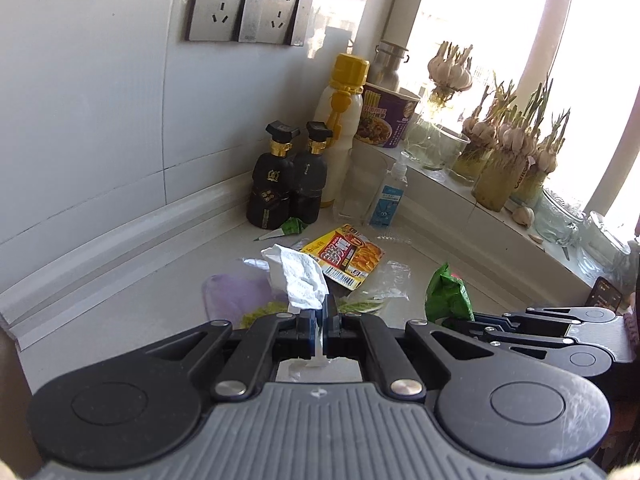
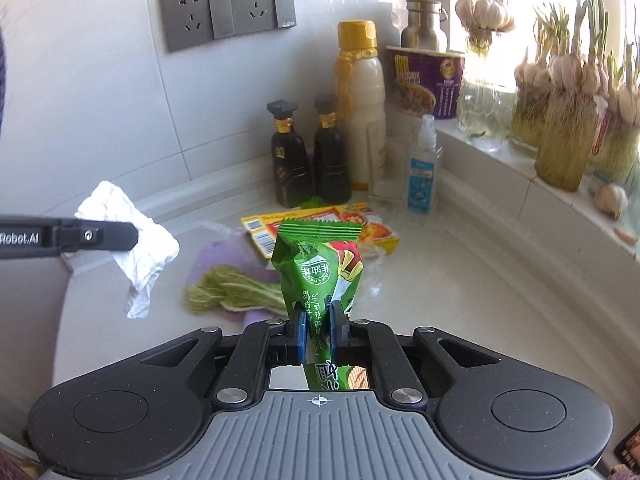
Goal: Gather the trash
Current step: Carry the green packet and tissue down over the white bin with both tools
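Note:
My left gripper (image 1: 318, 312) is shut on a crumpled white tissue (image 1: 298, 276) and holds it above the counter. From the right wrist view the same tissue (image 2: 132, 240) hangs off the left gripper's finger (image 2: 104, 236). A green snack wrapper (image 2: 316, 268) stands up between the pads of my right gripper (image 2: 318, 316), which is shut on it; in the left wrist view that wrapper (image 1: 446, 296) shows at the right. On the counter lie a yellow food packet (image 1: 344, 258), a small green wrapper (image 1: 290, 228), clear plastic (image 1: 388, 276), a purple bag (image 2: 228, 252) and a vegetable leaf (image 2: 236, 292).
Two black bottles (image 2: 308, 160), a white bottle with a yellow cap (image 2: 360, 112) and a small spray bottle (image 2: 422, 172) stand in the counter corner. A noodle cup (image 2: 426, 80), a steel flask (image 2: 424, 24) and jars of sprouting garlic (image 2: 568, 120) line the windowsill. Wall sockets (image 2: 228, 12) are above.

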Motion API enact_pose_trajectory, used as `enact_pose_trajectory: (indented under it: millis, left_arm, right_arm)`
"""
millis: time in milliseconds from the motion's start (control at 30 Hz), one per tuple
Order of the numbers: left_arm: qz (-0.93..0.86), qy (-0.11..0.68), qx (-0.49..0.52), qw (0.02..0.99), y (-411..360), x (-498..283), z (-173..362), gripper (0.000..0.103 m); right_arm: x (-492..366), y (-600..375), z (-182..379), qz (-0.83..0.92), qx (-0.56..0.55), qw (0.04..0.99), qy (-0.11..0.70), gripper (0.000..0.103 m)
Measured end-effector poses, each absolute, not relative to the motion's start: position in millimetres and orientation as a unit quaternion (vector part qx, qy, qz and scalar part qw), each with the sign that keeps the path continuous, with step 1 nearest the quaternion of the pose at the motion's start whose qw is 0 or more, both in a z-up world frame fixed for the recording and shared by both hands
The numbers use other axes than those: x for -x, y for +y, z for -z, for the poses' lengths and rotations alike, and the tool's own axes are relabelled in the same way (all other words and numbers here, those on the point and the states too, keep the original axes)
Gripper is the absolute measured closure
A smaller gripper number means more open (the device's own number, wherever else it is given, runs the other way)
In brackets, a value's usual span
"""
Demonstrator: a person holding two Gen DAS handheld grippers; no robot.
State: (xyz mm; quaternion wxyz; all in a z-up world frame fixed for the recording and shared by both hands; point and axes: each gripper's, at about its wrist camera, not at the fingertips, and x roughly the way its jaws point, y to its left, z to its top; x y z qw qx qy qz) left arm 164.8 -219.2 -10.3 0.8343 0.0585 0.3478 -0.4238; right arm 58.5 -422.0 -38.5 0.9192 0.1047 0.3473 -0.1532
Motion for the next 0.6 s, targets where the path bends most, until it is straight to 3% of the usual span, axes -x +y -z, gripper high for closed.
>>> enact_pose_trajectory:
  millis: [600]
  left_arm:
    - [0.385,0.399,-0.040,0.831,-141.0,-139.4,32.2,0.100]
  right_arm:
    - [-55.5,-355.0,43.9,0.097,-0.142,0.903,0.395,0.094]
